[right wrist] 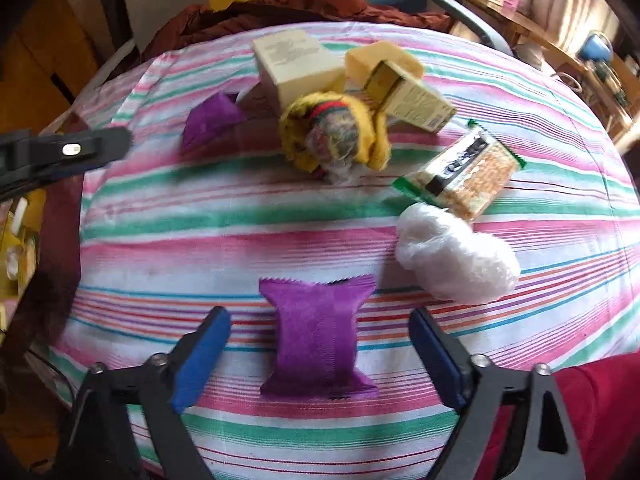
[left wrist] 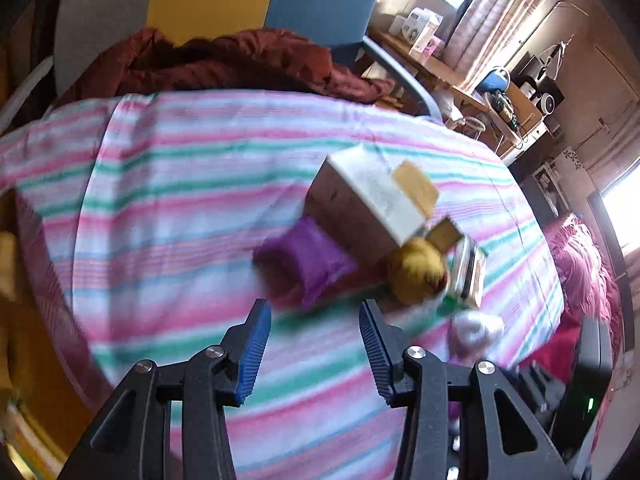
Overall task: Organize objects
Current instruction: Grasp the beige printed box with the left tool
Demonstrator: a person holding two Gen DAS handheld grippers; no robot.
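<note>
A striped cloth (right wrist: 280, 216) covers the table. In the right wrist view a purple packet (right wrist: 318, 336) lies flat between the open fingers of my right gripper (right wrist: 320, 318), apart from both pads. Farther off lie a second purple packet (right wrist: 212, 120), a cream box (right wrist: 298, 64), a yellow cloth bundle (right wrist: 334, 136), a small carton (right wrist: 412, 96), a cracker pack (right wrist: 464, 172) and a white plastic bag (right wrist: 456, 256). My left gripper (left wrist: 314, 310) is open and empty, just short of the second purple packet (left wrist: 306, 260) and the box (left wrist: 368, 204).
A dark red jacket (right wrist: 304, 4) hangs on a blue chair (left wrist: 320, 0) behind the table. A wooden shelf (left wrist: 460, 76) with clutter stands at the right. A red cloth (right wrist: 592, 408) lies at the near right edge.
</note>
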